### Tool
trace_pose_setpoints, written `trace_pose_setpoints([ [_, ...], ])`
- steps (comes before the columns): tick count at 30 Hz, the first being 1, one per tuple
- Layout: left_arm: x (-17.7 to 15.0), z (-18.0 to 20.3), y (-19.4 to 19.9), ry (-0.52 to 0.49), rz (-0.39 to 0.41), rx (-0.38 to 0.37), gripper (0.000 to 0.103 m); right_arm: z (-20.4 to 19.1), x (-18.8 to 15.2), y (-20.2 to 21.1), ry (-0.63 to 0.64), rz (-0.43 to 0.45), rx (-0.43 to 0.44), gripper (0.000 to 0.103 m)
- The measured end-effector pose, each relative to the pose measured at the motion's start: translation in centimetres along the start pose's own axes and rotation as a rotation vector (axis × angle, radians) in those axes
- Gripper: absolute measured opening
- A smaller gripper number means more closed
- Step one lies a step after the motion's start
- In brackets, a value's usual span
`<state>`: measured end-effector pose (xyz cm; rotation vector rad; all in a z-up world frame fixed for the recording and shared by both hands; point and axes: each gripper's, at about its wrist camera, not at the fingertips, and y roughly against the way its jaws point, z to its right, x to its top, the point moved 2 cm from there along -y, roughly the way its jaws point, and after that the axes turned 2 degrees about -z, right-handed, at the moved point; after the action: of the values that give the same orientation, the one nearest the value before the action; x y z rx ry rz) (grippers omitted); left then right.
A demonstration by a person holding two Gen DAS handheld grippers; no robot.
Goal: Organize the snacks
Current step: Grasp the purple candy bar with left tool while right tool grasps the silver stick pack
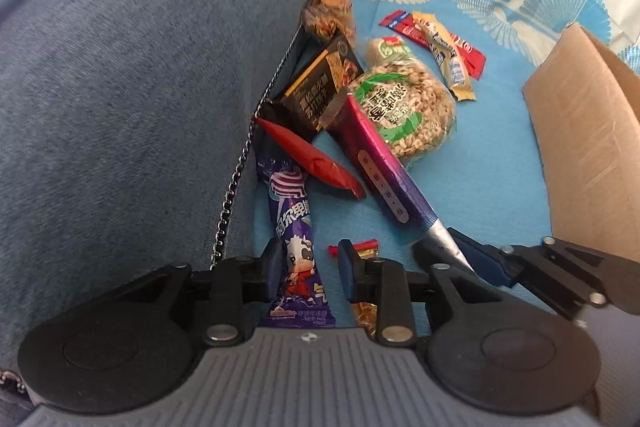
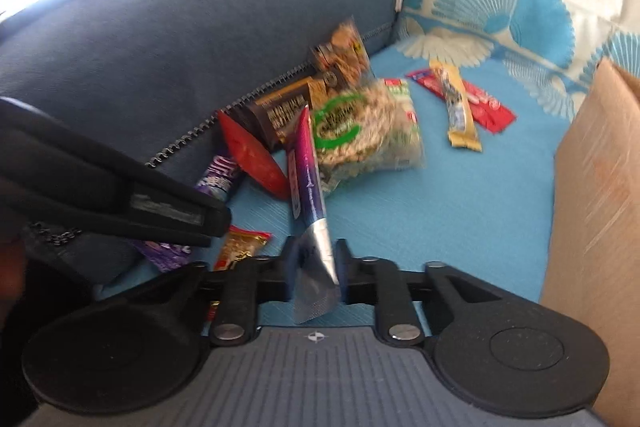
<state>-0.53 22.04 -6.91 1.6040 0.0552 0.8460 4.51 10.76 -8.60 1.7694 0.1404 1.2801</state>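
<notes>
The right claw [image 2: 314, 273] was pinched tight on the silver end of a long pink and purple packet [image 2: 306, 163]. The left claw [image 1: 308, 273] stood loose around a purple candy packet [image 1: 298, 247], not squeezing it. The other snacks lay piled on the blue seat [image 1: 480, 167]. The cardboard box [image 1: 584, 151] waited beside them, so most sorting looked undone.

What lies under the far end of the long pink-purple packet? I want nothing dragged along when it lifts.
The pink-purple packet rests its far end on the round green-label grain cake and the black box. Anything beneath those is covered.
</notes>
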Motion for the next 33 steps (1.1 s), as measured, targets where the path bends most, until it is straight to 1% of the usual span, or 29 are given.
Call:
trace_pose_setpoints([
  [1, 0.1, -0.1, -0.1, 0.001, -0.007, 0.002, 0.032, 0.0, -0.1, 0.4, 0.002, 0.004, 0.001, 0.01],
  [2, 0.1, -0.1, -0.2, 0.0, -0.011, 0.003, 0.027, 0.0, 0.0, 0.8, 0.002, 0.005, 0.002, 0.01],
  [5, 0.0, -0.2, -0.2, 0.004, -0.015, 0.0, 0.02, -0.1, -0.5, 1.9, -0.011, 0.001, -0.011, 0.01],
  [10, 0.0, -0.3, 0.5, 0.016, 0.002, -0.041, 0.016, -0.1, -1.7, 4.2, -0.019, -0.009, -0.046, 0.009],
  [14, -0.2, -0.5, 1.2, 0.027, 0.023, -0.129, 0.015, -0.1, -2.8, 6.6, -0.017, -0.015, -0.09, 0.009],
  [17, -0.3, -0.8, 1.7, 0.032, 0.039, -0.22, 0.014, -0.2, -4.6, 8.2, -0.065, -0.025, -0.121, 0.009],
  [18, -0.2, -0.9, 1.7, 0.028, 0.025, -0.264, 0.014, -0.3, -5.1, 8.7, -0.079, -0.027, -0.129, 0.009],
  [20, -0.1, -0.7, 1.5, 0.012, -0.012, -0.341, 0.014, -0.5, -6.3, 9.3, -0.092, -0.035, -0.115, 0.009],
  [22, 0.0, -0.4, 1.2, -0.007, -0.033, -0.361, 0.013, -0.6, -7.0, 9.7, -0.076, -0.045, -0.09, 0.009],
  [23, 0.0, 0.0, 1.0, -0.021, -0.046, -0.371, 0.013, -0.7, -7.1, 9.9, -0.066, -0.032, -0.079, 0.011],
  [24, 0.0, 0.4, 0.8, -0.037, -0.059, -0.383, 0.013, -0.6, -7.1, 9.9, -0.06, -0.021, -0.07, 0.017],
  [25, -0.1, 0.6, 0.6, -0.053, -0.067, -0.383, 0.013, -0.5, -7.1, 9.9, -0.065, -0.01, -0.063, 0.021],
  [26, -0.1, 0.9, 0.5, -0.067, -0.072, -0.368, 0.013, -0.3, -7.0, 9.7, -0.079, -0.004, -0.055, 0.027],
  [27, -0.2, 1.3, 0.3, -0.081, -0.076, -0.35, 0.013, 0.0, -7.0, 9.5, -0.094, -0.002, -0.047, 0.031],
  [29, -0.3, 2.0, 0.1, -0.111, -0.082, -0.329, 0.013, 0.3, -6.9, 8.9, -0.114, -0.011, -0.033, 0.035],
  [33, -0.8, 2.7, -0.6, -0.166, -0.086, -0.298, 0.017, 0.1, -6.6, 7.5, -0.126, -0.023, -0.029, 0.045],
])
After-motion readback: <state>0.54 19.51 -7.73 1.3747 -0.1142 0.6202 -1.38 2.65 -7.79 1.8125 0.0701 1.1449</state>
